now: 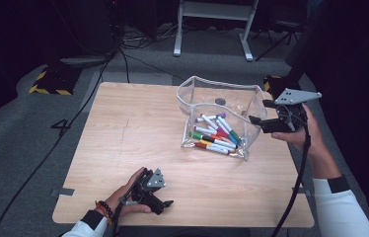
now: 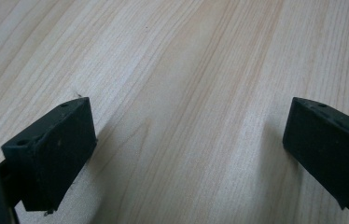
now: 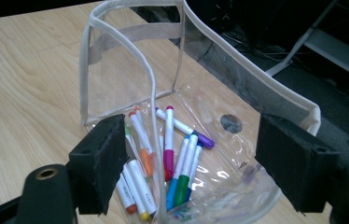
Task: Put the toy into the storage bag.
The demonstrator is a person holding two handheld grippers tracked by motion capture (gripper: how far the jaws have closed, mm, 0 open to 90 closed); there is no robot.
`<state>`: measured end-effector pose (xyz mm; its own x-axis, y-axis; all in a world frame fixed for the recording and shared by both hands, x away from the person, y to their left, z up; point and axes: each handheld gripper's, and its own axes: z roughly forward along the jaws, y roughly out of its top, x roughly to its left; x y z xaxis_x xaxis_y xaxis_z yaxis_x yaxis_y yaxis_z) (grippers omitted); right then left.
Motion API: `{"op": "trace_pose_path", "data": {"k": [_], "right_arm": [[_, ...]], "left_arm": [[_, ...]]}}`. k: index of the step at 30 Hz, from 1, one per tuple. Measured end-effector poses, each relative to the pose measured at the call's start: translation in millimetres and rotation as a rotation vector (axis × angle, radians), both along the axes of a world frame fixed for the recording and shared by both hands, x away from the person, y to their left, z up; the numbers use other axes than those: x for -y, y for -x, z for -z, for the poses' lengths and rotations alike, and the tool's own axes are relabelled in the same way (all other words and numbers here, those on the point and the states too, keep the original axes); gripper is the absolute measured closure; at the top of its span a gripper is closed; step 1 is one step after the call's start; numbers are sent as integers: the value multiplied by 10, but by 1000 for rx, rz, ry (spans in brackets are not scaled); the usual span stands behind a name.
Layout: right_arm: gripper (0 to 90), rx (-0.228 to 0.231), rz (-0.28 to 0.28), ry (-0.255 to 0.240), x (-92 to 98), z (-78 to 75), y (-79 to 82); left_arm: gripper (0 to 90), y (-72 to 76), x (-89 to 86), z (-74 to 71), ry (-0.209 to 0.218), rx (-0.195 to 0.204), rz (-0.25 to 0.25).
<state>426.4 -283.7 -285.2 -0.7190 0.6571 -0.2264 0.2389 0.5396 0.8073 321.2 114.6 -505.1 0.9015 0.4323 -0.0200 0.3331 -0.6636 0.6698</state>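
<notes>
A clear plastic pouch [image 1: 220, 116] with a pale fabric rim is seen standing open near the right edge of the tabletop [image 1: 138, 138], toward the far right corner. Its long axis is seen running from the far left to the near right, with the mouth turned upward. A heap of coloured markers [image 1: 215, 133] is seen lying at its bottom, most of them pointing roughly along that same axis; their number is hard to make out through the creased, glaring plastic. In the right gripper view the markers [image 3: 169, 154] are partly hidden by the near jaw and cut off at the bottom edge, and a dark round spot is seen on the pouch wall [image 3: 116, 70].

The right hand-held gripper [image 1: 264, 116] is held just beside the pouch's right end, above the right edge, its jaws spread wide with nothing pressed between them. The left hand-held gripper [image 1: 160, 197] is rested near the near edge, left of centre, well apart from the pouch. Its jaws are seen wide apart over bare wood [image 2: 186, 93].
</notes>
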Motion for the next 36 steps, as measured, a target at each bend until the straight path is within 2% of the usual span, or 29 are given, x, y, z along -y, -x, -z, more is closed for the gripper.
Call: {"op": "trace_pose_path", "data": {"k": [8, 15, 20, 24, 27, 30, 36], "right_arm": [[248, 2, -4, -3, 130, 95, 220], [248, -4, -3, 10, 226, 283, 397], [248, -20, 7, 19, 277, 487, 479], [248, -53, 14, 27, 310, 680, 512], [246, -66, 30, 57, 325, 824, 532], [245, -89, 36, 56, 355, 966, 546], [232, -127, 68, 104, 402, 1235, 546]], "left_arm": [[29, -1, 0, 0, 0, 1, 1], [29, 2, -1, -1, -2, 1, -1], [29, 1, -1, -1, -2, 1, 0], [29, 2, -1, -1, -2, 1, -1], [29, 3, -1, -1, -2, 2, -2], [29, 3, -1, -1, -1, 1, -3], [29, 3, -1, -1, -2, 1, -3]]}}
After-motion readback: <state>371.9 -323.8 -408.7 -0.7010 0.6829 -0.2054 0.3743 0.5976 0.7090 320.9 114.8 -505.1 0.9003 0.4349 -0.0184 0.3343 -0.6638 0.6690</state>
